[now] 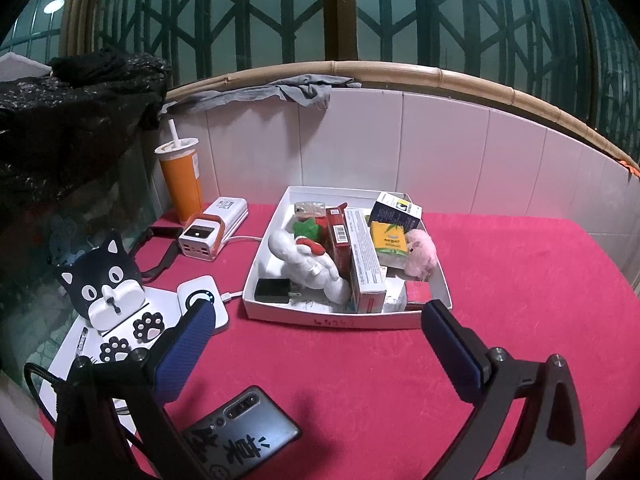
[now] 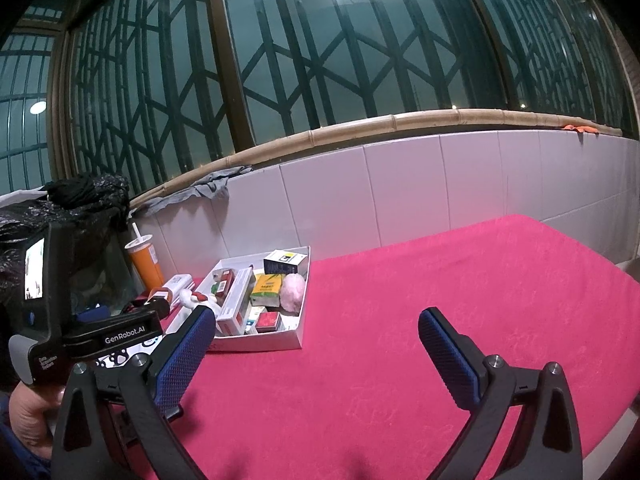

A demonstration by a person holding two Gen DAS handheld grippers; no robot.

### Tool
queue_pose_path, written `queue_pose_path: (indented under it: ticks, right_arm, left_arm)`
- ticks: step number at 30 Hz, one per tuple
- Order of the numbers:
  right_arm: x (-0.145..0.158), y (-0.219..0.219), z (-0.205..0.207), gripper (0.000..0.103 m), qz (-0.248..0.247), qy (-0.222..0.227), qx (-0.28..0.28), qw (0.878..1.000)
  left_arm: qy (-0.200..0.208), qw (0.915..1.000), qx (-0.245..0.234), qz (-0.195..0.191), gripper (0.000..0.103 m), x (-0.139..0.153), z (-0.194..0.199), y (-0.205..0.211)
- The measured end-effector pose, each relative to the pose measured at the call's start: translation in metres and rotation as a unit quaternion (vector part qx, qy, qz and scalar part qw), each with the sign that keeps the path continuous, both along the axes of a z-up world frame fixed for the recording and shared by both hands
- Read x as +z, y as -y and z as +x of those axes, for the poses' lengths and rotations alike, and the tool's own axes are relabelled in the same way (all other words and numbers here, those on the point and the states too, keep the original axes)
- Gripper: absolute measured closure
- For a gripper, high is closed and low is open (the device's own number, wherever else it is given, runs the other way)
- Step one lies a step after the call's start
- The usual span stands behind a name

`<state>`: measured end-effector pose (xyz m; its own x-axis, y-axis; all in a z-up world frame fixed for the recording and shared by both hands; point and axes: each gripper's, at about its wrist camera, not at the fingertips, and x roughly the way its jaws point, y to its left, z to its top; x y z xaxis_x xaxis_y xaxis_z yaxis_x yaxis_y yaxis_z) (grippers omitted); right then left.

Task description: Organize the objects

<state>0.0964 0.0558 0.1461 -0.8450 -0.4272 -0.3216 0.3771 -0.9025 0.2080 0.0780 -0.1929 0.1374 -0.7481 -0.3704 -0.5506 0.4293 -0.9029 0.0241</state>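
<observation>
Left wrist view: the left gripper (image 1: 320, 344) hangs over the counter (image 1: 500, 300), which is covered by a red cloth; its fingers (image 1: 188, 354) are spread wide and hold nothing. Just ahead of the fingertips, between them, sits a shallow white box (image 1: 340, 320) filled with small goods. Inside it, a white plush toy (image 1: 308, 264) lies toward the left finger's side, with a black charger (image 1: 273, 290) in the near left corner. A long white carton (image 1: 365, 264) stands on edge in the middle, a red pack (image 1: 338, 240) just left of it. A yellow tissue pack (image 1: 389, 242) and a pink plush (image 1: 420, 254) lie toward the right finger's side, and a dark blue carton (image 1: 395, 210) rests at the far right corner. Below the left finger a phone (image 1: 244, 436) lies face down on the cloth. Beyond the left finger stand a cat-shaped stand (image 1: 105, 280), a white power bank (image 1: 202, 238) and an orange drink cup (image 1: 181, 178).

Right wrist view: the right gripper (image 2: 316, 344) is likewise wide open and empty above bare cloth. The box lies beyond the tip of its left finger, and the left gripper's body shows at the far left, held in a hand (image 2: 28, 412).
</observation>
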Motion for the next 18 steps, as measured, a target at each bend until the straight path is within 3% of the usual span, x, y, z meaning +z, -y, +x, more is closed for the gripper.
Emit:
queue_pose_path:
  ticks: [18]
  right_arm:
    - [-0.0037,-0.0006,-0.0033,0.0,-0.002,0.006,0.001,1.0]
  left_arm:
    - [0.0,1.0,-0.003,-0.006,0.0,-0.0037,-0.0013,-0.0019]
